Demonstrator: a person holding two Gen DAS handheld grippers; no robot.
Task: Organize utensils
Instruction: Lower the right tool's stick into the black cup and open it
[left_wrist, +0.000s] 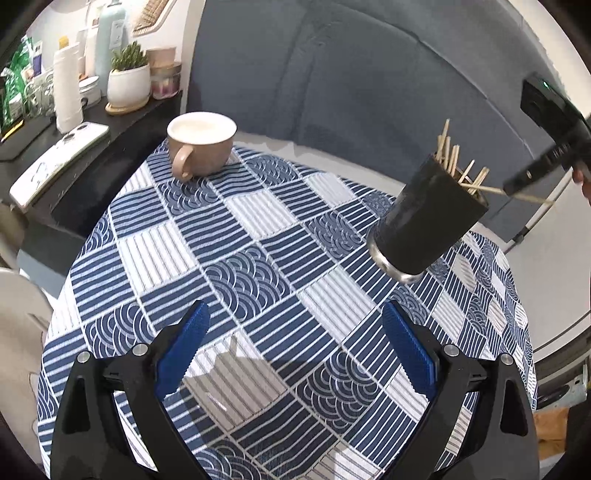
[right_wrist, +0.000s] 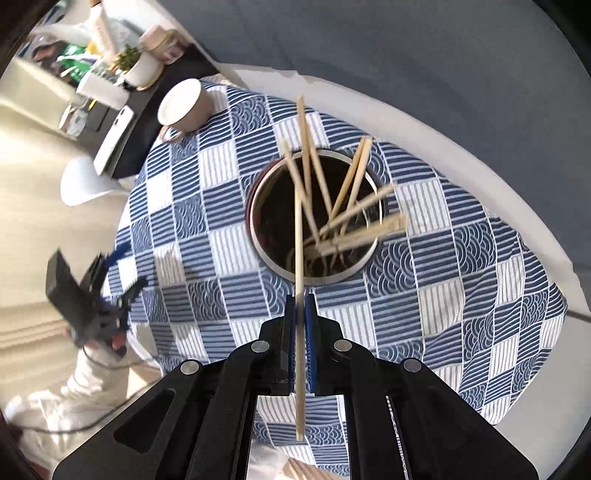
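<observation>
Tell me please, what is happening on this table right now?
A person is sorting chopsticks into a black cup on the checked tablecloth. The right tool is shut on one chopstick, its far end over the cup, where several others already lean. The left tool is open and empty. A pink mug stands apart.
</observation>
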